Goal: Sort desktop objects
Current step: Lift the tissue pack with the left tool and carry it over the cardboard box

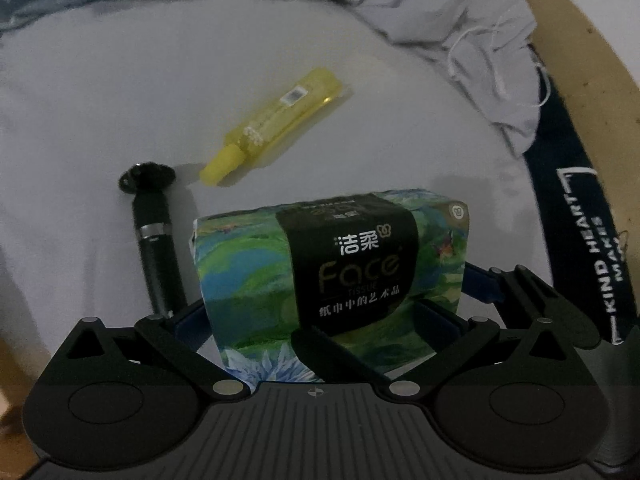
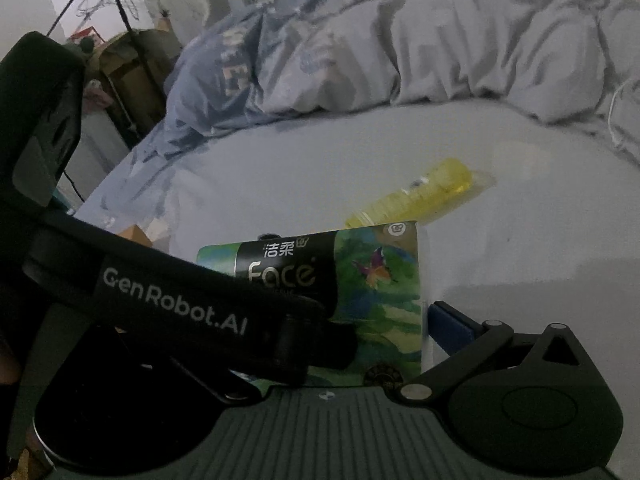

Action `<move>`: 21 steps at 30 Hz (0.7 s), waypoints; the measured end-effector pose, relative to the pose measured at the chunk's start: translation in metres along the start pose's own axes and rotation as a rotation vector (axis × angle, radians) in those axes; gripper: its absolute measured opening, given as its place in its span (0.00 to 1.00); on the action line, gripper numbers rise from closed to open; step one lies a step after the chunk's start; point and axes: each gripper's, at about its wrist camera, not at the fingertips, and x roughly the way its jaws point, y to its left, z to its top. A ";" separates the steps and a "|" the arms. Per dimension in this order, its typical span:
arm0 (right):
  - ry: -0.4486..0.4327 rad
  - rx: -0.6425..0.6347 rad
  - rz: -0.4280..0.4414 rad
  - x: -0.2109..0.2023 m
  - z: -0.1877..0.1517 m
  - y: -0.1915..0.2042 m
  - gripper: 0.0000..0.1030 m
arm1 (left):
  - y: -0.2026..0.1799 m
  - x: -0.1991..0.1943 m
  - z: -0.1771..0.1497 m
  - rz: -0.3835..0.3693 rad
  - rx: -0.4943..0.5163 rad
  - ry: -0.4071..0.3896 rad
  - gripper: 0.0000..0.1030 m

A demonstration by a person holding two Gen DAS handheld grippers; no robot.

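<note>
Rumpled grey-blue bedding (image 2: 460, 52) rings a pale bed sheet (image 1: 100, 80), on which a green tissue pack (image 1: 332, 280) printed "Face" stands upright between the spread fingers of the left hand-held gripper (image 1: 320, 312), its blue pads at the pack's two ends, though actual contact is unclear. Just left of the pack lies a black cylindrical tool (image 1: 154, 240), and beyond it, apart, a yellow tube (image 1: 272, 124) lies slanted. The right hand-held gripper (image 2: 320, 332) is close to the same pack, its left finger hidden behind the other device, so its state cannot be told.
</note>
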 end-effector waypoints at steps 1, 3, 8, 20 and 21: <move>-0.008 -0.007 -0.002 -0.007 0.000 0.005 1.00 | -0.002 -0.009 -0.003 -0.003 0.000 -0.010 1.00; -0.021 -0.019 -0.004 -0.022 0.001 0.015 1.00 | -0.004 -0.031 -0.011 -0.007 0.002 -0.033 1.00; -0.057 -0.043 -0.008 -0.061 0.002 0.044 1.00 | -0.008 -0.083 -0.033 -0.018 0.002 -0.089 1.00; -0.152 -0.120 -0.005 -0.153 -0.007 0.128 1.00 | -0.017 -0.211 -0.106 -0.029 -0.006 -0.221 1.00; -0.158 -0.127 -0.005 -0.160 -0.007 0.134 1.00 | -0.017 -0.222 -0.112 -0.031 -0.006 -0.230 1.00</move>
